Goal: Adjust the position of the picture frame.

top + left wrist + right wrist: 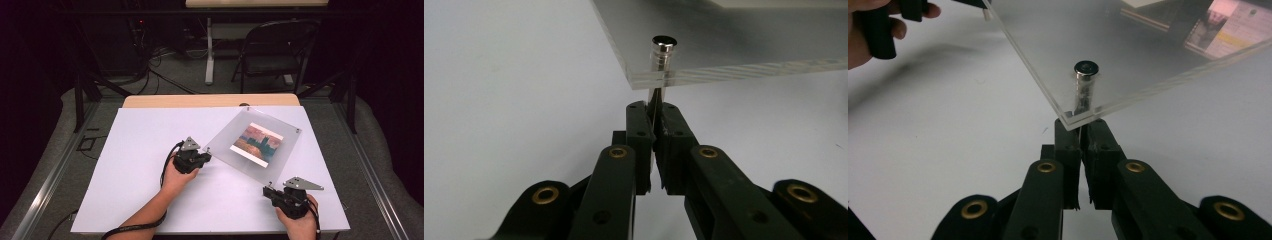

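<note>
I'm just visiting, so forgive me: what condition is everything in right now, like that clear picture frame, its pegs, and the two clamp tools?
Acrylic frame: lying on the table, picture sandwiched inside, face up.
Left gripper: shut at the frame's corner, below its metal peg.
Right gripper: shut at another corner, by its metal bolt.
Folding chair: unfolded, empty.
</note>
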Demonstrator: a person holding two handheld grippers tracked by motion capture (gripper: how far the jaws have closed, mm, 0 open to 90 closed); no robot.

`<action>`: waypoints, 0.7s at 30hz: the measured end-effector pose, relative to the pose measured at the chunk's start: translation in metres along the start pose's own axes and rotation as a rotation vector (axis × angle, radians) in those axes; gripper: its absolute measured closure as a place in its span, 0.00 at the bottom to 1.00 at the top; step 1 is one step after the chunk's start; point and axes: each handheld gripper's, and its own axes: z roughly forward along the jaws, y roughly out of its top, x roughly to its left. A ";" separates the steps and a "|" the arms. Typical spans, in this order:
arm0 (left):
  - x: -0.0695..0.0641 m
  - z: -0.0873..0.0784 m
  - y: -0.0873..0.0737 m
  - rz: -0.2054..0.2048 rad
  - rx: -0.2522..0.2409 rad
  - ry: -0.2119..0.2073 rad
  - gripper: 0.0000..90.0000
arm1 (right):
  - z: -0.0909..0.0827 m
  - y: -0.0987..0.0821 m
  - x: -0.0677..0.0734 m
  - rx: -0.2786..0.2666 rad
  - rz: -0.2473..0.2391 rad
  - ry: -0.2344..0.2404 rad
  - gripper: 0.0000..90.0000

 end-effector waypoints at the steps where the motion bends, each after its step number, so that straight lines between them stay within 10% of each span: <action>1: -0.001 -0.001 0.000 0.001 0.004 -0.006 0.95 | -0.001 0.001 -0.001 -0.005 0.006 -0.005 0.95; 21: -0.015 -0.043 -0.027 -0.080 0.002 -0.003 0.95 | 0.014 0.023 -0.016 -0.025 -0.022 -0.002 0.95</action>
